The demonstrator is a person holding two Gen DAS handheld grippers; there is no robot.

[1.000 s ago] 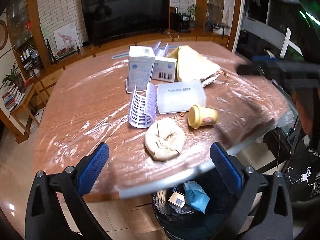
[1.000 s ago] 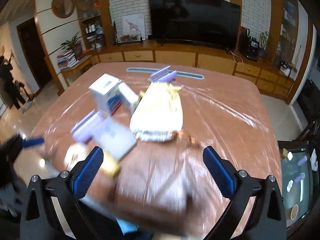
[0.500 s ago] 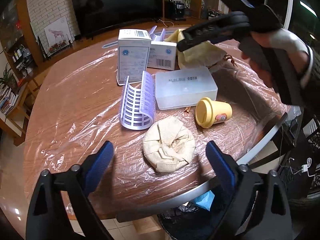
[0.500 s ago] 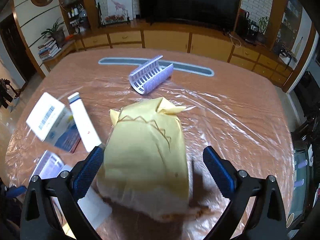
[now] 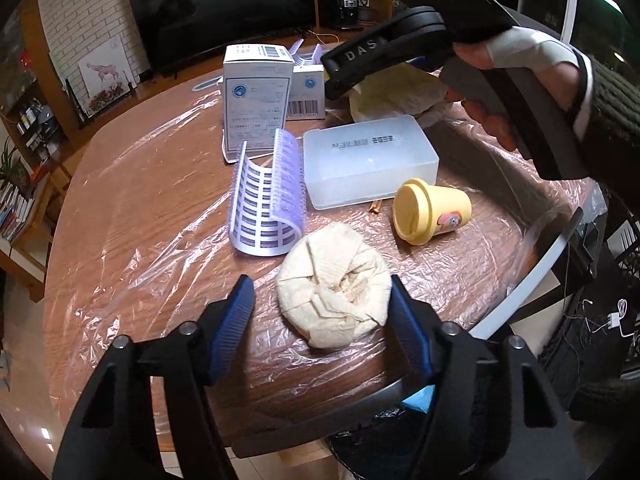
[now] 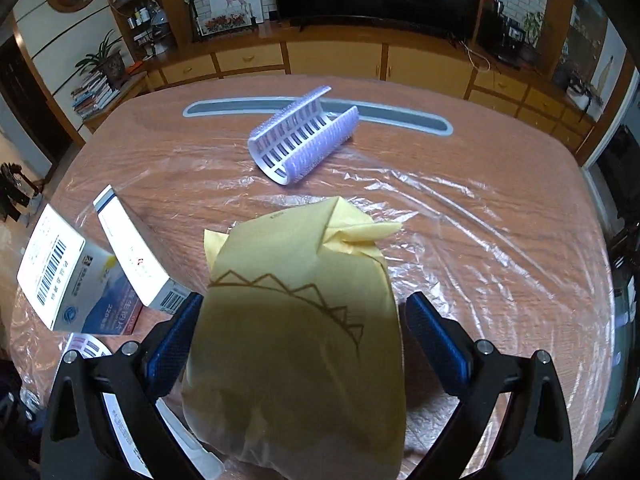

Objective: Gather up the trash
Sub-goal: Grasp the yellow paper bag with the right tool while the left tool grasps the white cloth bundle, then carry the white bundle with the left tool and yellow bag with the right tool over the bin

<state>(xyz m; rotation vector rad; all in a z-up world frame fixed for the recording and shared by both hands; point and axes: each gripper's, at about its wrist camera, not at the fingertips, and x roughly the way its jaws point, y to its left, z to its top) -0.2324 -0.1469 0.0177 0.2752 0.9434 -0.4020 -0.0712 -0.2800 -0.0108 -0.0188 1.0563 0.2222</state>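
A crumpled beige paper wad (image 5: 334, 284) lies near the table's front edge. My left gripper (image 5: 322, 322) is open, its blue pads either side of the wad, the right pad close to it. A yellow paper bag (image 6: 296, 336) lies on the table; my right gripper (image 6: 306, 340) is open and straddles it, pads just beside its sides. The bag (image 5: 396, 92) also shows in the left wrist view under the right gripper's body. A yellow lidded cup (image 5: 430, 210) lies on its side right of the wad.
On the plastic-covered wooden table (image 5: 132, 232) stand a clear plastic box (image 5: 368, 158), a purple slotted holder (image 5: 266, 196) and white cartons (image 5: 256, 100). A second purple holder (image 6: 302, 140) lies farther off. A black trash bin (image 5: 384, 436) sits below the front edge.
My left gripper moved forward and narrowed around the paper wad. My right gripper moved down and forward until its pads straddle the yellow bag.
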